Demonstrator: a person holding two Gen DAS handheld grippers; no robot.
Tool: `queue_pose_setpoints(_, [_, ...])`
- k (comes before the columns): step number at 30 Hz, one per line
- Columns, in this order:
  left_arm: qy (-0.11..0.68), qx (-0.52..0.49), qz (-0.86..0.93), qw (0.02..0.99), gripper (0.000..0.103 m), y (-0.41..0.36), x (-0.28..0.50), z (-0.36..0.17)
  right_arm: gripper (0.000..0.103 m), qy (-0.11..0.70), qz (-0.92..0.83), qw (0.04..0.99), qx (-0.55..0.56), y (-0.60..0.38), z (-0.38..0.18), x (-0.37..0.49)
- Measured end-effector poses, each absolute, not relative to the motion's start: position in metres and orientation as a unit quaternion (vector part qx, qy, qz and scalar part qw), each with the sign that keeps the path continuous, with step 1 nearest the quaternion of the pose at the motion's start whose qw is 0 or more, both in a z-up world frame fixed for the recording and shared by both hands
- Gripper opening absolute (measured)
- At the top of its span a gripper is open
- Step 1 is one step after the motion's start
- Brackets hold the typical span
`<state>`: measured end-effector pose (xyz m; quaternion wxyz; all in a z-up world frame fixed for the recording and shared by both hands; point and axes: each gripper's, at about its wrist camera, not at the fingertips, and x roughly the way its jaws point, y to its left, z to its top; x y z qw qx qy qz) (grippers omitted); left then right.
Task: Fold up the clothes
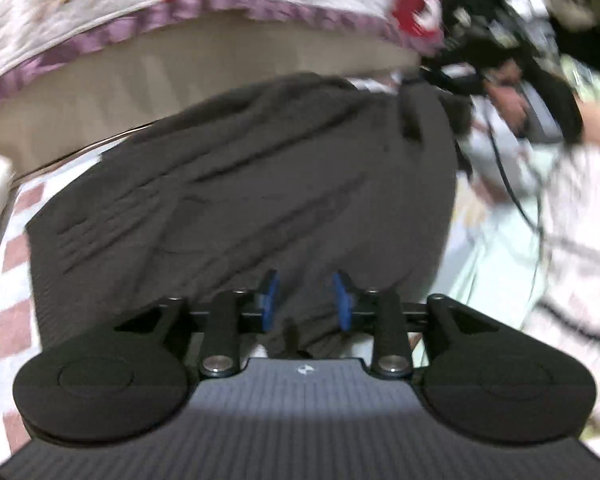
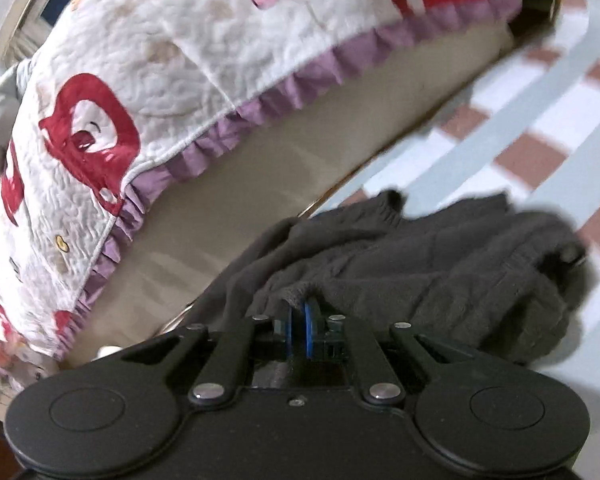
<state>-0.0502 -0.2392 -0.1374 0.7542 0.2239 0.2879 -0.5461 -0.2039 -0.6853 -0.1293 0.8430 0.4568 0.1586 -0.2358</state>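
Dark grey garment [image 1: 260, 184] lies spread and creased on a checked sheet [image 1: 14, 256] of white, pale blue and brick-red squares; what the sheet covers cannot be told. In the right wrist view the same garment [image 2: 440, 280] is bunched into a heap, one edge drawn up toward the camera.

Left gripper [image 1: 305, 300]: blue-padded fingers [image 1: 269, 296] stand apart with a clear gap. The garment lies below and ahead of them. Pads press on nothing visible. Frame blurred, so contact with the cloth under the tips cannot be told.

Right gripper [image 2: 299, 330]: fingers closed, pads nearly together, pinching a fold of the garment's edge, which rises to the tips. In the left wrist view this gripper [image 1: 410, 120] appears at the garment's far right corner, carried by a hand [image 1: 512, 96], blurred.

Surroundings: a quilted white cover [image 2: 172, 80] with red motifs and a purple frilled hem [image 2: 228, 132] hangs over a beige padded side [image 2: 268, 184], just behind the garment. Between that side and the sheet runs a thin pale edge. Black cables [image 1: 512, 184] trail at the right of the left wrist view, beside a sleeve [image 1: 580, 220] of white fabric with dark stripes. A grey object [image 2: 2, 120] shows at the far left edge of the right wrist view; identity cannot be told.
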Motion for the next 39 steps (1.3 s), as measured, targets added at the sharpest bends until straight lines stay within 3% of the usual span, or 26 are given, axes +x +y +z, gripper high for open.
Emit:
queue_pose_setpoints(2, [0.276,0.247,-0.564,0.738,0.051,-0.247,-0.060,-0.150,0.009,0.176,-0.245,0.828,0.473,-0.691,-0.139,-0.203])
queue_pose_setpoints(6, [0.263,0.272,-0.594,0.710,0.057,-0.260,-0.072,-0.167,0.009,0.172,-0.240,0.827,0.478,-0.698,-0.141,-0.207])
queue_pose_setpoints(8, [0.257,0.282,-0.592,0.710,0.066,-0.269,-0.073,-0.174,0.009,0.170,-0.241,0.817,0.496,-0.703,-0.148,-0.208])
queue_pose_setpoints(10, [0.245,0.294,-0.582,0.717,0.066,-0.278,-0.073,-0.182,0.009,0.168,-0.242,0.808,0.510,-0.708,-0.153,-0.209])
queue_pose_setpoints(12, [0.246,0.299,-0.571,0.724,0.058,-0.288,-0.071,-0.186,0.009,0.169,-0.243,0.810,0.507,-0.708,-0.154,-0.210])
queue_pose_setpoints(13, [0.260,0.293,-0.569,0.723,0.027,-0.292,-0.068,-0.185,0.009,0.170,-0.243,0.810,0.507,-0.708,-0.155,-0.210])
queue_pose_setpoints(14, [0.277,0.279,-0.567,0.724,0.022,-0.294,-0.064,-0.181,0.009,0.171,-0.244,0.809,0.506,-0.709,-0.155,-0.209])
queue_pose_setpoints(22, [0.283,0.139,-0.588,0.745,0.018,-0.261,-0.046,-0.093,0.011,0.179,-0.239,0.812,0.502,-0.711,-0.153,-0.207])
queue_pose_setpoints(25, [0.372,-0.051,-0.595,0.711,0.017,-0.237,-0.005,-0.087,0.019,0.178,-0.223,0.804,0.522,-0.714,-0.157,-0.206])
queue_pose_setpoints(26, [0.428,-0.146,-0.572,0.685,0.017,-0.227,0.014,-0.102,0.028,0.175,-0.214,0.800,0.533,-0.716,-0.159,-0.205])
queue_pose_setpoints(28, [0.513,-0.299,-0.507,0.624,0.017,-0.210,0.048,-0.131,0.034,0.173,-0.202,0.794,0.546,-0.718,-0.163,-0.203])
queue_pose_setpoints(30, [0.547,-0.309,-0.450,0.635,0.016,-0.201,0.062,-0.153,0.034,0.177,-0.211,0.795,0.541,-0.719,-0.165,-0.200])
queue_pose_setpoints(33, [0.584,-0.234,-0.381,0.677,0.016,-0.196,0.063,-0.171,0.035,0.171,-0.240,0.792,0.535,-0.718,-0.163,-0.205])
queue_pose_setpoints(39, [0.564,-0.133,-0.388,0.717,0.017,-0.197,0.039,-0.152,0.042,0.106,-0.305,0.758,0.566,-0.715,-0.154,-0.253])
